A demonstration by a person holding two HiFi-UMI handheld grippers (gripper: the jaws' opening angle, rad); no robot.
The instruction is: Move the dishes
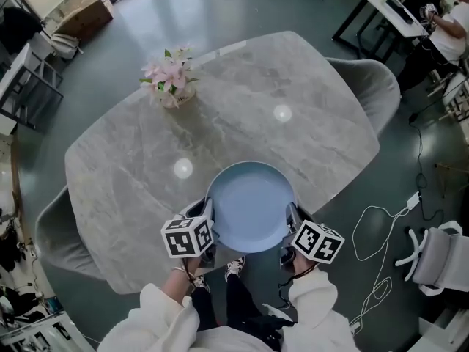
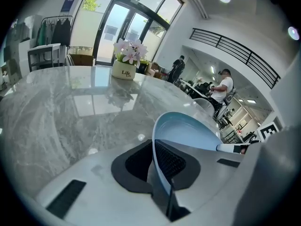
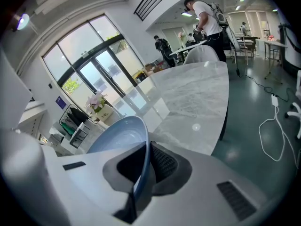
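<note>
You hold a pale blue plate [image 1: 250, 204], round, shallow and glossy with a low upturned rim. It sits over the near edge of the grey marble table [image 1: 124, 174]. Your left gripper [image 1: 208, 215] pinches its left rim and your right gripper [image 1: 293, 222] its right rim. Each rim stands edge-on between the closed pads.

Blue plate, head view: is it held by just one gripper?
No, the left gripper and the right gripper each clamp an opposite edge of the blue plate.
</note>
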